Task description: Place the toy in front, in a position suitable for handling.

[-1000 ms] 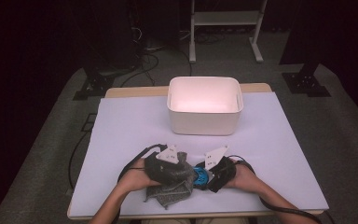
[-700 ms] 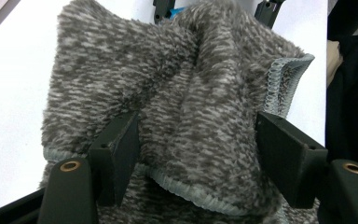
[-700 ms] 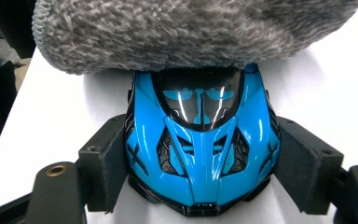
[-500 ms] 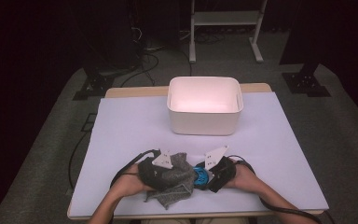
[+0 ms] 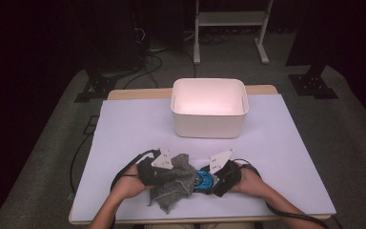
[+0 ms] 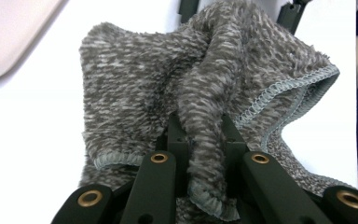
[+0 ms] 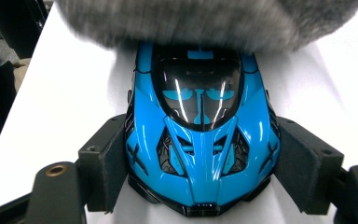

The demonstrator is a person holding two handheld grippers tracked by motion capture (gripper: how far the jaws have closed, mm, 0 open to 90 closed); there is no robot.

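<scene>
Left tongs (image 6: 200,154) just squeezed shut, pinching fold of fuzzy grey knit cloth (image 6: 205,79) between jaws. Cloth lies bunched near front edge of desk (image 5: 124,124), middle.

Right tongs (image 7: 200,163) spread wide, pads pressed on both sides of shiny blue toy race car (image 7: 200,135), just right of cloth; cloth covers car's far end. No readable writing on car.

Farther back: white plastic tub (image 5: 208,125), near desk's back edge.
</scene>
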